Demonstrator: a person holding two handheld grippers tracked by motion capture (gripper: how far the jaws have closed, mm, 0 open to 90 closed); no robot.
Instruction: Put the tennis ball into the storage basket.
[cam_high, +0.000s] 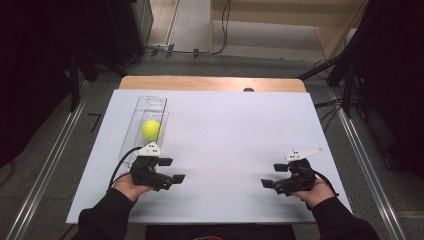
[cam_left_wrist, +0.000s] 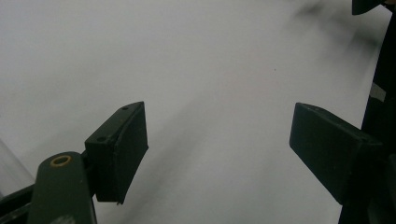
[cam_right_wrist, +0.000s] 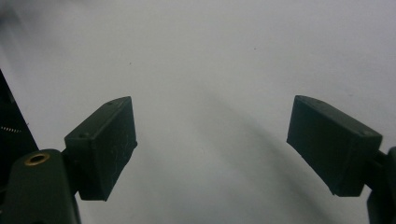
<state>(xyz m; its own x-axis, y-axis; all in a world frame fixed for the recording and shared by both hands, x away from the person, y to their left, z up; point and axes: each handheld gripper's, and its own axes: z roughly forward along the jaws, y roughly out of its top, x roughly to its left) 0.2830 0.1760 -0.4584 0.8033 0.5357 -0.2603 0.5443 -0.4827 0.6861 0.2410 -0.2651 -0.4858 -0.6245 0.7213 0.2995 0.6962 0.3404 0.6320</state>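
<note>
**Two grippers spread wide, ball waiting in its box**

A yellow-green tennis ball sits inside a long clear plastic box on the left side of the white table, about halfway along the box. The left gripper rests low near the front edge, just in front of the box's near end, its black jaws spread wide with nothing between them. The right gripper, well apart at the table's right front, also stands wide and empty. Both gripper views look down past spread jaws onto bare white tabletop.
</note>
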